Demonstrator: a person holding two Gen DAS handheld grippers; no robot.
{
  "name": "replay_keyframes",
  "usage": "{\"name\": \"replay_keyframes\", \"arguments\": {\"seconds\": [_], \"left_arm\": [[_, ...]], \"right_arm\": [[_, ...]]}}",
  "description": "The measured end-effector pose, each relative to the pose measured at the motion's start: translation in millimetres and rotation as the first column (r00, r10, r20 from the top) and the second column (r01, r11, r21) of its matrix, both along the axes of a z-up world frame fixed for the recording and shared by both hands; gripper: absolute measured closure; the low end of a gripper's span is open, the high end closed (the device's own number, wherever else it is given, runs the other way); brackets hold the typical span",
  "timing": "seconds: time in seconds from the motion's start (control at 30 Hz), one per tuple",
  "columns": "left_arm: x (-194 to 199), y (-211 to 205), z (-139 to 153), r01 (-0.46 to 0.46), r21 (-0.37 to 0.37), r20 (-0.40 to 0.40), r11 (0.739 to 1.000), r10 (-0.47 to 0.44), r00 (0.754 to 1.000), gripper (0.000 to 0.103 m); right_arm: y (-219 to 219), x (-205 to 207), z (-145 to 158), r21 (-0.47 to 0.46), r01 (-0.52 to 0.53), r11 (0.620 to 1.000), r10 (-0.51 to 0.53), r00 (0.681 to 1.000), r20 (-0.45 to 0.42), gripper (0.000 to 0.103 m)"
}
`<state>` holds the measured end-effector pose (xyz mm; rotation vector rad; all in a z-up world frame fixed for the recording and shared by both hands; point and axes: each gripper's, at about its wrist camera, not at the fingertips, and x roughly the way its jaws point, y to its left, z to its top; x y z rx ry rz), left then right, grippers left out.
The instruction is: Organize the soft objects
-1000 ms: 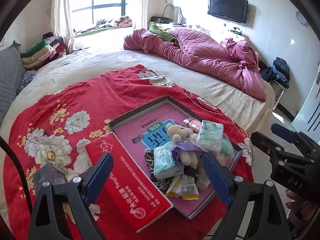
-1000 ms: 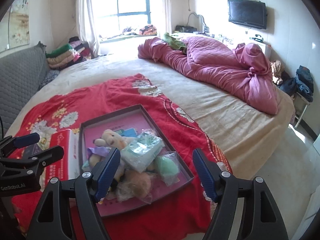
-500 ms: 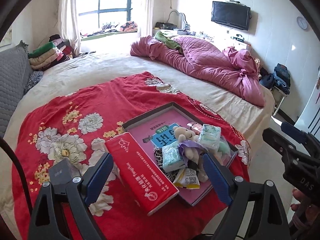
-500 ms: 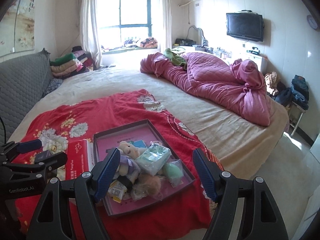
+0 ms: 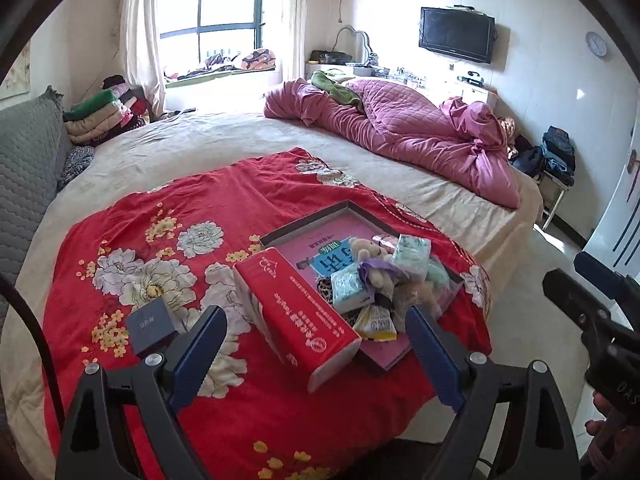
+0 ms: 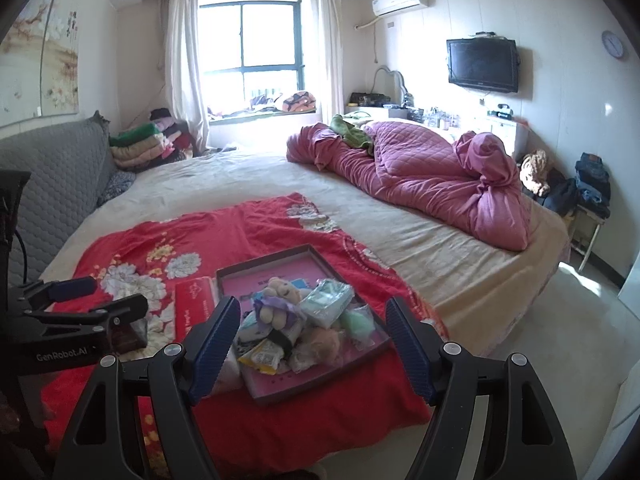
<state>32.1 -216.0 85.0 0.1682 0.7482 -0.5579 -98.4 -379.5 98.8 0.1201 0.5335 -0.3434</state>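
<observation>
A shallow box lid with a pink floor lies on the red floral blanket. In it are piled a small teddy bear, tissue packs, a green soft piece and snack packets. A red tissue box lies left of it. My left gripper is open and empty, held back above the blanket's near edge. My right gripper is open and empty, short of the pile.
A small dark box sits on the blanket at the left. A rumpled pink quilt lies at the bed's far right. Folded clothes are stacked by the grey headboard. Bare floor is on the right.
Both grippers have pulled back and up from the box lid, so the pile looks smaller and farther. Both stayed open and empty.
</observation>
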Motion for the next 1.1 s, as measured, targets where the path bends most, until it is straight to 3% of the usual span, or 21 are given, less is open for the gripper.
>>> {"name": "replay_keyframes", "arguments": {"seconds": [0.33, 0.47, 0.7, 1.1], "left_arm": [[-29, 14, -26, -0.002, 0.043, -0.033, 0.999, 0.003, 0.999, 0.012], [-39, 16, -42, 0.011, 0.052, -0.054, 0.999, -0.008, 0.999, 0.012], [-53, 12, -59, 0.043, 0.069, -0.081, 0.997, -0.037, 0.996, 0.012], [-50, 18, -58, 0.016, 0.067, -0.077, 0.998, -0.011, 0.997, 0.012]], "right_arm": [[49, -36, -45, -0.052, 0.047, 0.998, -0.048, 0.999, -0.02, 0.027], [56, -42, -63, -0.015, 0.028, 0.999, -0.029, 0.998, -0.053, 0.027], [52, -46, -73, 0.022, 0.04, 0.999, -0.039, 0.998, -0.056, 0.027], [45, -44, -81, 0.063, 0.039, 0.997, -0.034, 0.997, -0.072, 0.027]]}}
